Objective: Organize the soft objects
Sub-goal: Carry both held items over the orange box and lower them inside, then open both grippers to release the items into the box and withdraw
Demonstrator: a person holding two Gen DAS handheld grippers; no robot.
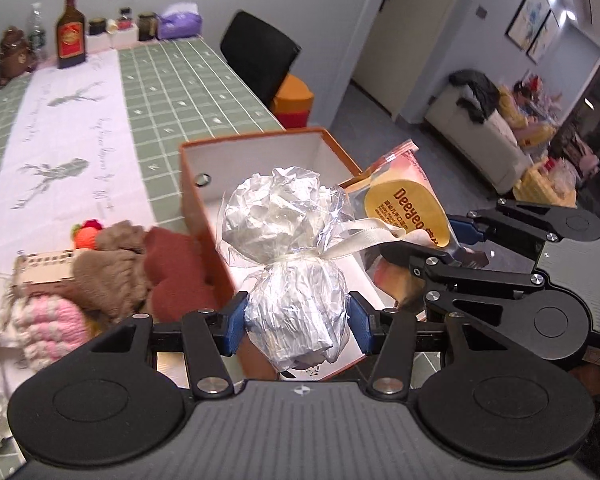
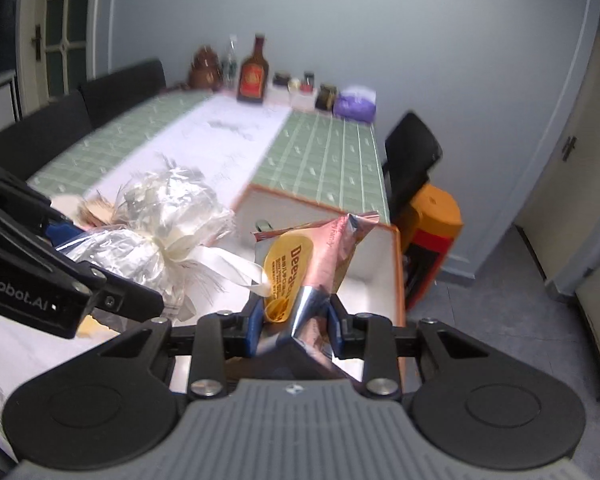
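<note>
Pale blue walls, grey floor, black chair beside the green-checked table.

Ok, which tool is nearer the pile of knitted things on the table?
Left. The left tool, holding the silver wrapped bundle, is beside the knitted pile; the right tool is across the orange box.

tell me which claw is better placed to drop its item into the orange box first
Right, probably. The right claw holds the pink pouch directly over the orange box; the left claw with its cellophane bundle hangs nearer the box's near wall.
</note>
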